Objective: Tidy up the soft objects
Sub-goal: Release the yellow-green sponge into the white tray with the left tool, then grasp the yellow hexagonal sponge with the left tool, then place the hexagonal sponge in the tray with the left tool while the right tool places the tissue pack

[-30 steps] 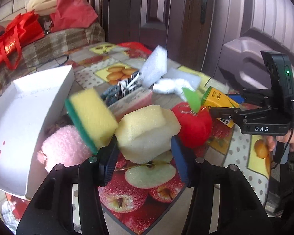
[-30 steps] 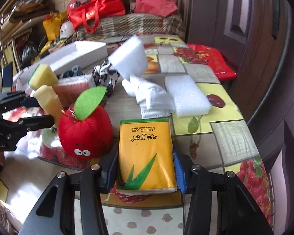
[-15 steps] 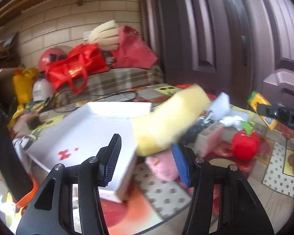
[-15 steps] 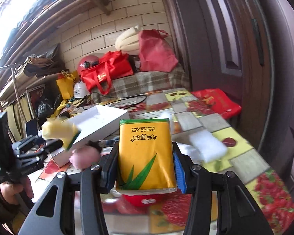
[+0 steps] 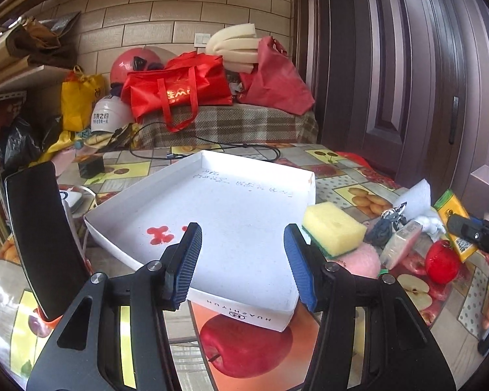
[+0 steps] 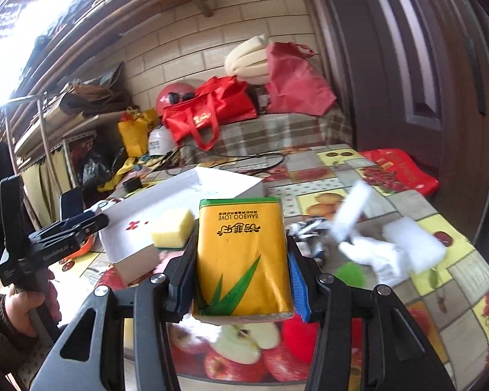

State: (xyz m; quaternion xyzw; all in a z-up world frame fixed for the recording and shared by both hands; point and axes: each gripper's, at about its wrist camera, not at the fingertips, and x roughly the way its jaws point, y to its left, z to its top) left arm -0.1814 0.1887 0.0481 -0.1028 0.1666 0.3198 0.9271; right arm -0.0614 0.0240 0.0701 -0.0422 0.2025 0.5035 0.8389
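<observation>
My left gripper (image 5: 243, 260) is open and empty, held over the near part of the white shallow box (image 5: 208, 172). A yellow-and-green sponge (image 5: 334, 228) rests at the box's right edge beside a pink plush (image 5: 363, 257). A red plush apple (image 5: 443, 262) sits further right. My right gripper (image 6: 241, 270) is shut on a yellow tissue pack (image 6: 241, 254) and holds it above the table. The box (image 6: 137, 215) and sponge (image 6: 172, 228) also show in the right wrist view, with my left gripper (image 6: 88, 223) at the box's left.
White foam pieces (image 6: 414, 244) and a white cloth (image 6: 371, 254) lie on the fruit-print tablecloth (image 6: 456, 309) at right. A pink sponge block (image 5: 399, 244) and striped cloth (image 5: 388, 220) lie near the plush. A black phone (image 5: 39, 238) stands at left. Cable and bags are behind.
My left gripper opened and let go of the yellow foam piece; it now points at the white box. The right gripper lifted the tissue pack and holds it higher.
</observation>
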